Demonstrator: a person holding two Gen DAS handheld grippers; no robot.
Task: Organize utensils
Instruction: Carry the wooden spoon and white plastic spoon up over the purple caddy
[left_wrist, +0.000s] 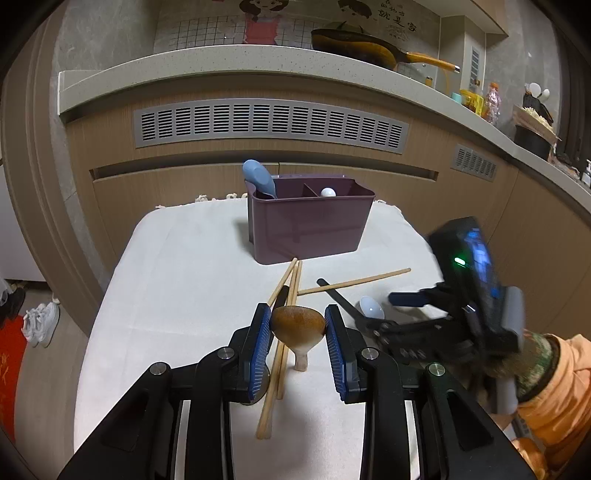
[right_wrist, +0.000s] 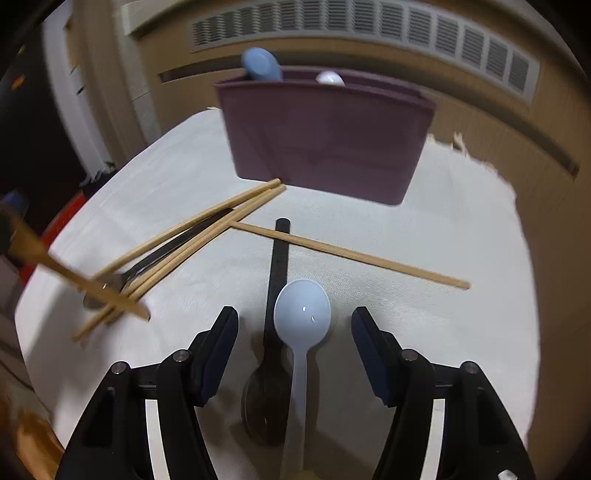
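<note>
My left gripper (left_wrist: 298, 325) is shut on a brown wooden spoon (left_wrist: 298, 326), held by its bowl above the cloth; the handle points down. The spoon shows blurred at the left of the right wrist view (right_wrist: 85, 284). Below it lie wooden chopsticks (left_wrist: 286, 295) and a dark fork (right_wrist: 173, 249). My right gripper (right_wrist: 294, 334) is open, straddling a white plastic spoon (right_wrist: 302, 314) and a black spoon (right_wrist: 275, 332) on the cloth. A single chopstick (right_wrist: 347, 253) lies across the black spoon's handle. The purple divided utensil caddy (left_wrist: 308, 229) holds a blue spoon (left_wrist: 258, 179) and a white spoon (left_wrist: 328, 192).
The white cloth-covered table (left_wrist: 177, 266) ends at left above a floor with white shoes (left_wrist: 40, 321). Wooden cabinets with a grey vent (left_wrist: 271, 122) stand behind. A counter above carries a yellow-handled pan (left_wrist: 369, 46) and bottles (left_wrist: 480, 98).
</note>
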